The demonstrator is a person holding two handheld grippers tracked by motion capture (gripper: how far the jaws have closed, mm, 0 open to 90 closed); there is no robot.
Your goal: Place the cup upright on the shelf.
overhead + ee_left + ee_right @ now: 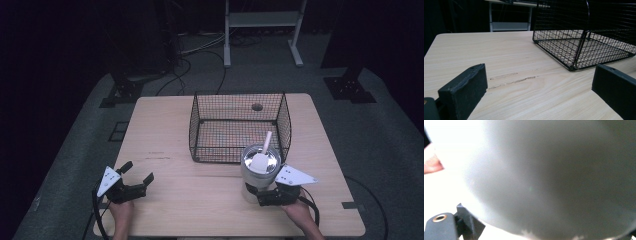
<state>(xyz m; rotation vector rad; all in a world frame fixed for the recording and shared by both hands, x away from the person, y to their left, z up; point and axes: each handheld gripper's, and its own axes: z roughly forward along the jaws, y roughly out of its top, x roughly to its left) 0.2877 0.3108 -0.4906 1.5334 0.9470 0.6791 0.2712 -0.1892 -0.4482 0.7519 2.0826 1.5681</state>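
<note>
Right gripper [265, 194] clamped the white cup [259, 172] low on its wall; scoop [262, 157] stood inside; black wire basket [239, 127] just beyond. Left gripper [137, 174] hung open, empty, over pale woodgrain table [190, 200]. Risk: smooth round wall could slip or tilt, dumping the scoop.

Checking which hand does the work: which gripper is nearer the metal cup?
Right. The right gripper is at the cup, clasping its base; the left gripper sits open far across the table.
</note>
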